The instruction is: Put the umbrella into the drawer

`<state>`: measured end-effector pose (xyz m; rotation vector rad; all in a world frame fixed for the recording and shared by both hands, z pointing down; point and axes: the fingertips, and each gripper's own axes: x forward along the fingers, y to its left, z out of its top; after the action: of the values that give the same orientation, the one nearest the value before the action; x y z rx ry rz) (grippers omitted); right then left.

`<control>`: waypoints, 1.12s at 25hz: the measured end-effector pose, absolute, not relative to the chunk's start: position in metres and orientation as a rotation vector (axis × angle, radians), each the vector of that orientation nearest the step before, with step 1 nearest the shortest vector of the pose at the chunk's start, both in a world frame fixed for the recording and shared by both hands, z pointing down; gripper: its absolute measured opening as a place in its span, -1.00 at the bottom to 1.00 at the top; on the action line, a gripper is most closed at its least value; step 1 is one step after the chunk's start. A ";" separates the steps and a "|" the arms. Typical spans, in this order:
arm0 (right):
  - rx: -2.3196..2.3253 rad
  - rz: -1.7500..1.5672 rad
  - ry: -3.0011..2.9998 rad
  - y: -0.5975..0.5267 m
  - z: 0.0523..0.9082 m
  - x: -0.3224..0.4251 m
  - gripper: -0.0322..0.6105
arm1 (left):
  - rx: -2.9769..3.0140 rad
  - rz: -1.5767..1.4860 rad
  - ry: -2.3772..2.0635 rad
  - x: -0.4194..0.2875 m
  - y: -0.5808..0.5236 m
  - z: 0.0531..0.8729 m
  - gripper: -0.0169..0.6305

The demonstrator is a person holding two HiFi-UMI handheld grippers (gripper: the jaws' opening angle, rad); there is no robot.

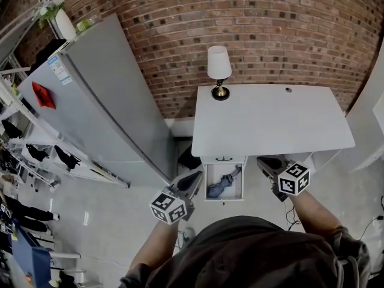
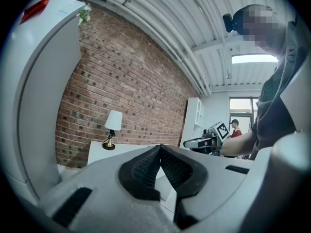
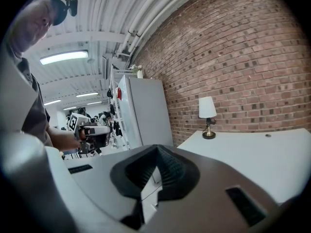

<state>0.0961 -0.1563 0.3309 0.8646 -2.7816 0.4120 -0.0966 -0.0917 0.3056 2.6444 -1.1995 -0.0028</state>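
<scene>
Under the white desk [image 1: 270, 122] the drawer [image 1: 205, 185] stands pulled out in the head view. A folded blue umbrella [image 1: 223, 183] lies inside it. My left gripper [image 1: 193, 179] hovers just left of the drawer and my right gripper [image 1: 268, 162] just right of it; neither touches it. In the left gripper view the left gripper [image 2: 160, 147] has its pads met with nothing between them, and the right gripper [image 2: 204, 141] shows across from it. The right gripper [image 3: 156, 148] looks the same in its own view, shut and empty.
A tall grey fridge [image 1: 102, 101] stands left of the desk, close beside the drawer. A white lamp [image 1: 219, 71] sits at the desk's back left corner against the brick wall. Shelving with dark items [image 1: 36, 155] lines the far left. A person [image 2: 235, 127] stands far off.
</scene>
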 end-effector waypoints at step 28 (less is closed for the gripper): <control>0.823 0.321 -2.757 -0.151 0.329 0.092 -0.93 | 2.655 -0.021 -1.185 -0.096 -0.088 0.303 -0.93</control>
<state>0.0919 -0.1515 0.3291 0.8233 -2.7568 0.3213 -0.0961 -0.0878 0.3034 2.6554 -1.1848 -0.0211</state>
